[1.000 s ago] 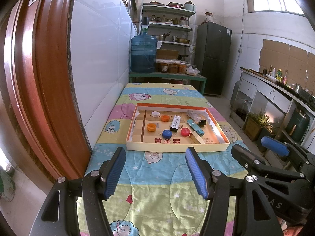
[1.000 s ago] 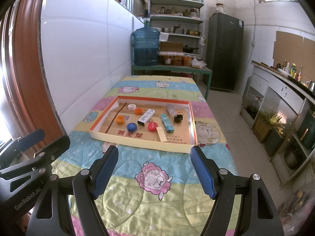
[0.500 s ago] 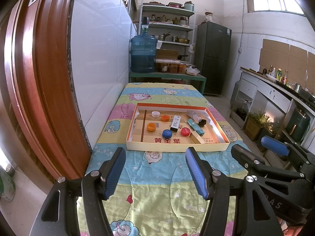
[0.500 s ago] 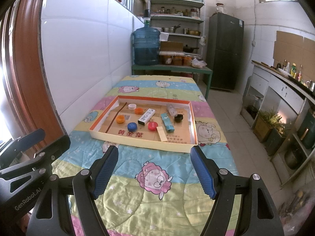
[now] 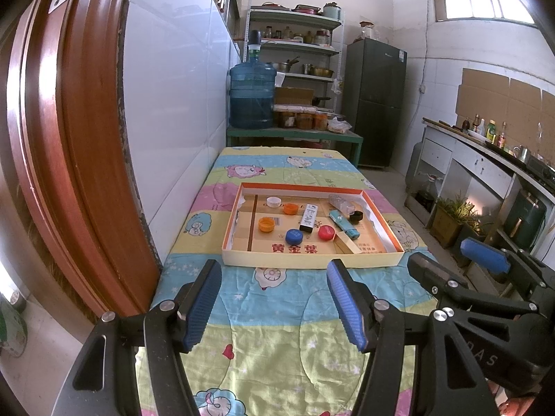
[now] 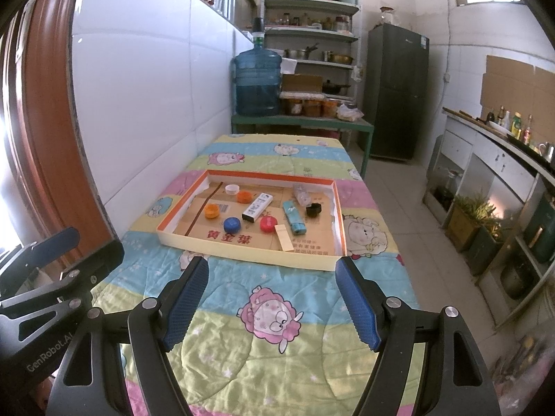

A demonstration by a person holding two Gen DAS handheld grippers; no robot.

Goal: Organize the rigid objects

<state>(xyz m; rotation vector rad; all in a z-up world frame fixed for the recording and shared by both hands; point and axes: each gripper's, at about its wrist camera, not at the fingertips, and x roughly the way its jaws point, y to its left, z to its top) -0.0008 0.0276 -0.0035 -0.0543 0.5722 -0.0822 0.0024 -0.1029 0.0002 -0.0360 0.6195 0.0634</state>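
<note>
A shallow cardboard tray [image 5: 312, 260] with an orange rim lies mid-table; it also shows in the right wrist view [image 6: 249, 254]. In it lie a white cap [image 5: 273, 201], two orange caps [image 5: 266, 224], a blue cap [image 5: 294, 234], a red cap [image 5: 326, 232], a black cap [image 5: 356, 215], a black-and-white box [image 5: 308, 216], a teal tube [image 5: 343, 223] and a clear bottle [image 5: 340, 201]. My left gripper [image 5: 275, 303] is open and empty, well short of the tray. My right gripper [image 6: 270, 300] is open and empty, also short of the tray.
The table wears a cartoon-print quilt [image 6: 270, 315]. A tiled wall and wooden door frame [image 5: 86, 138] run along the left. A blue water jug [image 5: 251, 98] and shelves stand beyond the table. A fridge [image 5: 376, 104] and counter [image 5: 485, 159] line the right.
</note>
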